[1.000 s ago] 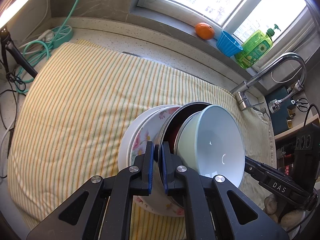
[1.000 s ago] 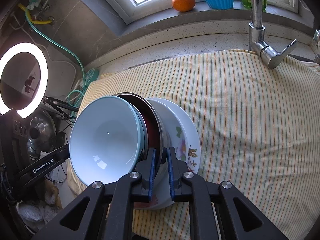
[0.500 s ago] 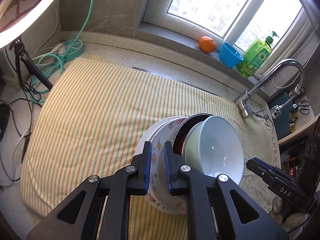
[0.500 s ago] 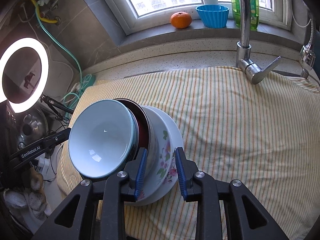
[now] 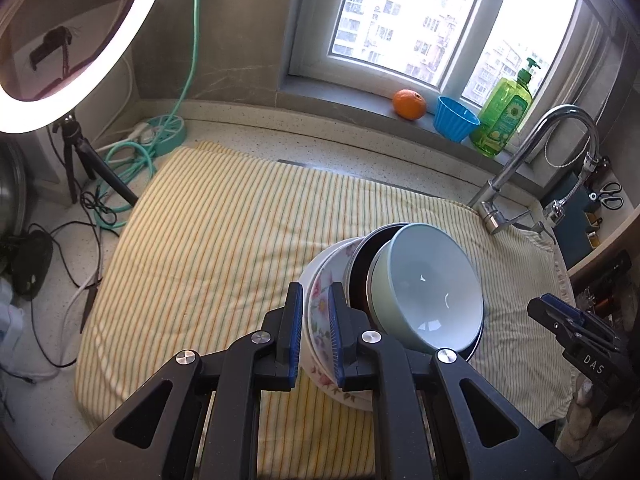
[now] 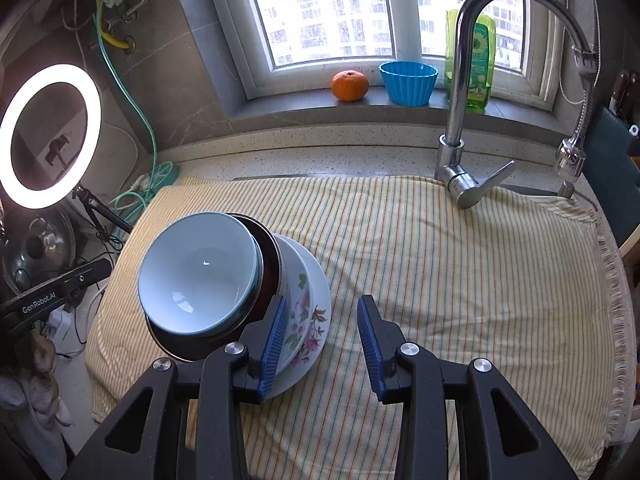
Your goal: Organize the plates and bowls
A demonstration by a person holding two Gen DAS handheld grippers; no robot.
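The left gripper (image 5: 313, 330) stands with its blue-padded jaws parted a little, straddling the rim of the white floral-patterned ceramic plate (image 5: 319, 312) without clearly pinching it. The right gripper (image 6: 322, 340) is spread wide and holds nothing, its left pad just beside the same plate's edge.

The stack sits on the yellow striped cloth (image 6: 460, 280) covering the counter: the pale blue-green ceramic bowl (image 5: 434, 288) nests in a dark round metal-rimmed dish (image 5: 362, 264), which rests on the floral plate and a plain white plate (image 6: 320, 300) beneath. Behind are the chrome faucet (image 6: 460, 92), an orange (image 6: 349, 85), a blue ribbed cup (image 6: 408, 82) and a green soap bottle (image 5: 506, 120).

I'd say the stacking is done and this is the letting go. To do it well, open both grippers fully and draw them straight back along the fingers, so no pad drags a rim and tips the bowl.

A second ago both grippers were clamped tight on the stack's rim and close in. Half a second ago they had begun opening. Now the right is wide apart, and both have drawn back and risen, showing more of the window.
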